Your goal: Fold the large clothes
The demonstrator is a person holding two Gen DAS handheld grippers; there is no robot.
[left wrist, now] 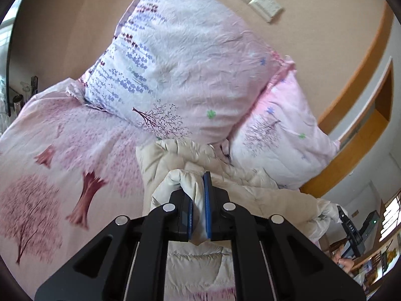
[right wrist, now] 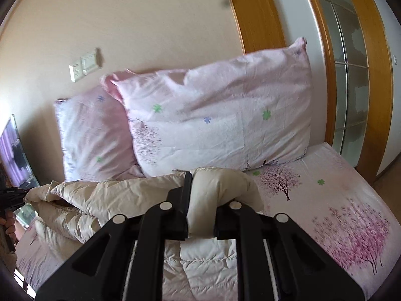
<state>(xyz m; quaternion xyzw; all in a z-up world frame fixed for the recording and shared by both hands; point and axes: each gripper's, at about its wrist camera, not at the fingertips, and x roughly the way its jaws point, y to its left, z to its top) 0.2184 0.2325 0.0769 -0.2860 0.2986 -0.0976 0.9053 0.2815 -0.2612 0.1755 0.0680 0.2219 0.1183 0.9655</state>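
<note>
A cream quilted puffy jacket (left wrist: 263, 195) is held up over the bed, stretched between both grippers. My left gripper (left wrist: 200, 188) is shut on a bunched fold of it, and the fabric bulges out between the blue pads (left wrist: 207, 200). Far right in the left wrist view, the right gripper (left wrist: 344, 217) grips the jacket's other end. In the right wrist view the jacket (right wrist: 112, 195) spreads leftward in creased folds. My right gripper (right wrist: 203, 190) is shut on a thick roll of it that covers the right finger. The left gripper (right wrist: 15, 198) shows at the left edge, with a hand below it.
Two pink floral pillows (left wrist: 175, 62) (left wrist: 283, 130) lean on the wall just behind the jacket, and appear again as pillows (right wrist: 225, 120) (right wrist: 92, 135). A bed sheet (right wrist: 338, 200) printed with pink trees lies below. Wall switches (right wrist: 85, 62) and a wooden door frame (right wrist: 255, 12) are behind.
</note>
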